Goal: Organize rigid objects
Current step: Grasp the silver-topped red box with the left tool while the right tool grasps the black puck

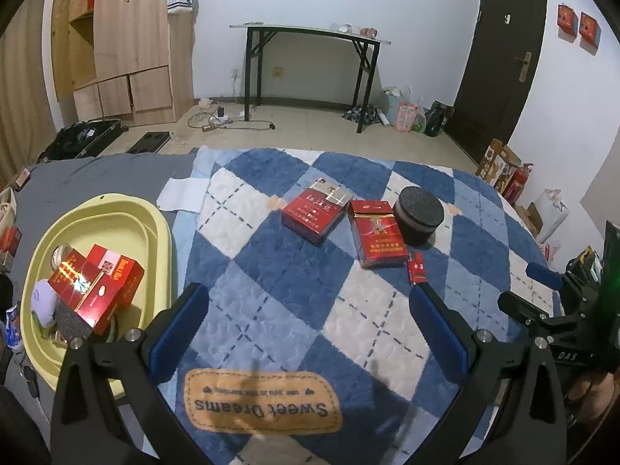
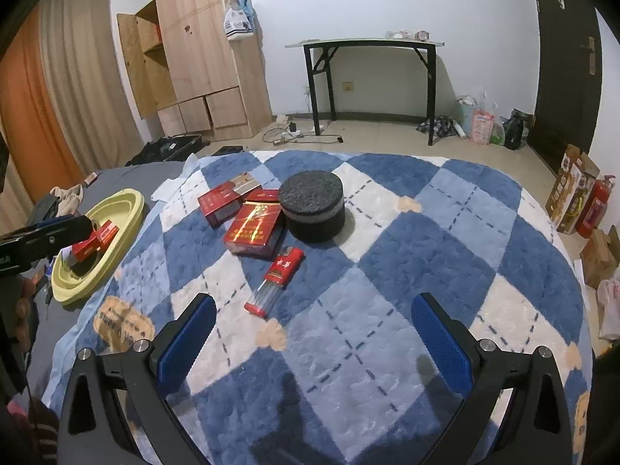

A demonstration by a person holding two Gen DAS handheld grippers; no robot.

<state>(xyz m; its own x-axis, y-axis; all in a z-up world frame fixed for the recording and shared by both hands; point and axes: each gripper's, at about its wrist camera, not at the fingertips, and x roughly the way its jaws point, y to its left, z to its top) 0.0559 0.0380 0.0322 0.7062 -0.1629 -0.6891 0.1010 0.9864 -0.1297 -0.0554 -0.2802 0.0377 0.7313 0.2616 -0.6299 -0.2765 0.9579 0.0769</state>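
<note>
Two red cigarette packs [image 1: 316,211] [image 1: 378,234] lie on the blue-and-white checked blanket [image 1: 294,294], beside a round black tin [image 1: 417,215] and a small red lighter [image 1: 416,269]. In the right wrist view the lighter [image 2: 277,281] lies nearest, with a red pack [image 2: 254,230], a second pack [image 2: 221,201] and the black tin [image 2: 312,209] behind it. A yellow oval basin [image 1: 128,213] at the left holds red boxes [image 1: 97,286]. My left gripper [image 1: 310,302] is open above the blanket. My right gripper [image 2: 312,312] is open too, short of the lighter.
A black folding table [image 1: 310,35] stands against the far wall, with a wooden wardrobe [image 1: 128,38] at the left and a dark door [image 1: 500,58] at the right. Bags and cables lie on the floor. The right gripper's body [image 1: 562,310] shows at the left view's right edge.
</note>
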